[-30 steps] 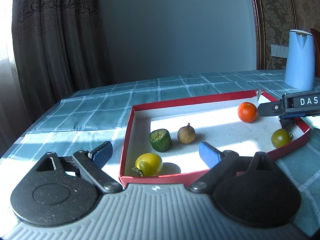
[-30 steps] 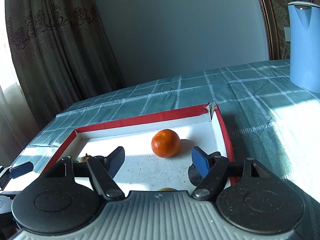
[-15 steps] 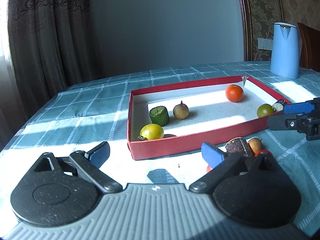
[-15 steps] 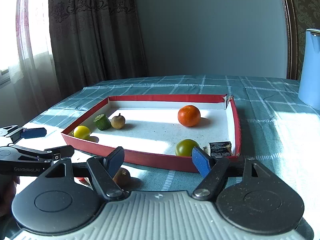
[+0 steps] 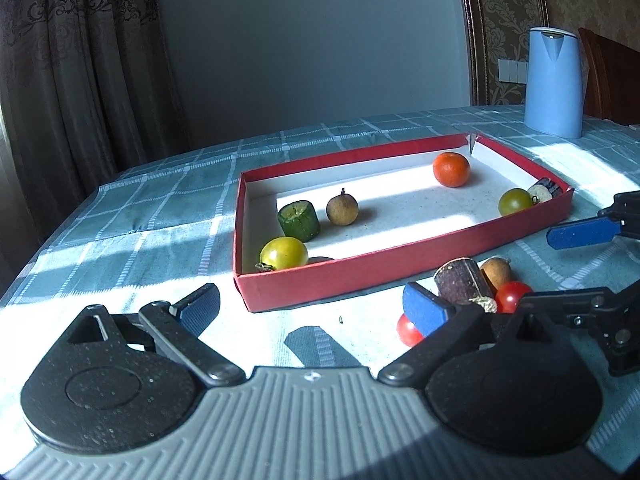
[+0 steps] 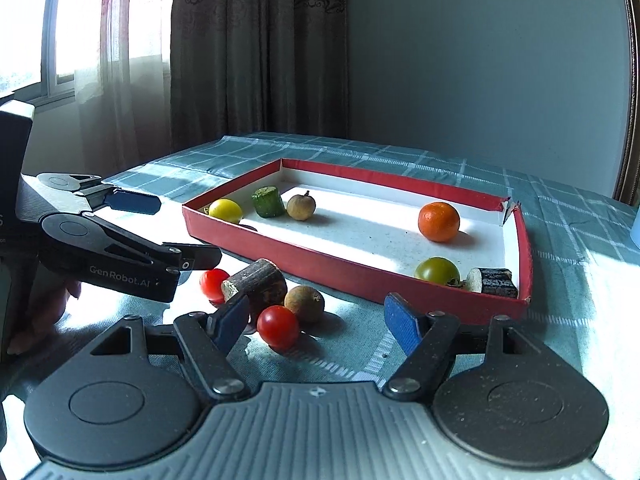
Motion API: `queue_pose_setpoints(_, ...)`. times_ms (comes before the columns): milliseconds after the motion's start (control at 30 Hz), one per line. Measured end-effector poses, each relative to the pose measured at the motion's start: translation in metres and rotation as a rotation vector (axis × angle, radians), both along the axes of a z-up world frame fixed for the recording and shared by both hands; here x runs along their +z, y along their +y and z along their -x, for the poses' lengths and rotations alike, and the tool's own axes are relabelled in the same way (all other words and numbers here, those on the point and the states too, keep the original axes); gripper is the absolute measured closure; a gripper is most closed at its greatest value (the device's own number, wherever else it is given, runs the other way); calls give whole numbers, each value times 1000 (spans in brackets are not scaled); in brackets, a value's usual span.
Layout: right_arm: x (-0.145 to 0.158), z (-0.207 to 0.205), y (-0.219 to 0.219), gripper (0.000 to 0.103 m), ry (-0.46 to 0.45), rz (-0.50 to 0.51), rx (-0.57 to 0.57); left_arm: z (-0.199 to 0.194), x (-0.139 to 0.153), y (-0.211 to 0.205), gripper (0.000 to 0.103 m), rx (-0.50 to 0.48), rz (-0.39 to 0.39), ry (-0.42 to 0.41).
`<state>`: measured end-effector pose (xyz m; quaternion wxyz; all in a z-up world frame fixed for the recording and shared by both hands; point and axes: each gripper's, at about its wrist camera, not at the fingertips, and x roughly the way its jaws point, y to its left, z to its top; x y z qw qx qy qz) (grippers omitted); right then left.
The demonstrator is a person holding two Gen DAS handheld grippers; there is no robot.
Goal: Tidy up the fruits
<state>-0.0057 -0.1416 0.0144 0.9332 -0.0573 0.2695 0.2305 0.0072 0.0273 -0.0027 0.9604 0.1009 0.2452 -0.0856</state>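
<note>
Beside red tray (image 6: 280,250) | right tool (image 6: 318,320) apart, empty | left tool (image 5: 316,308) apart, empty

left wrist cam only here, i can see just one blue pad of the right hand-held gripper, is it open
observer: Yes. The right wrist view shows the right hand-held gripper with both blue pads well apart and nothing pressed between them.
operator: what's closest to it
observer: A red cherry tomato on the cloth, just beyond the pads and close to one of them, not gripped.
operator: and the dark thing by the green tomato, wall hides half of it for me
observer: A short log piece lying on its side, its pale cut end towards that tomato.
</note>
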Motion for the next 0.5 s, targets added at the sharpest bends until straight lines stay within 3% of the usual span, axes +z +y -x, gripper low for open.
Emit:
queue_pose_setpoints(133,-2,1,9,36,12,34,50,5,1,0,5,-37,-2,-10)
queue_pose_setpoints(167,-3,1,11,42,15,51,53,5,1,-1,5,-44,-5,-14)
queue_pose_setpoints(367,-6,-8,16,51,41,61,7,6,1,-4,5,-56,-15,-16)
queue_pose_setpoints(500,-9,-9,26,70,44,102,17,6,0,-4,4,-53,-15,-17)
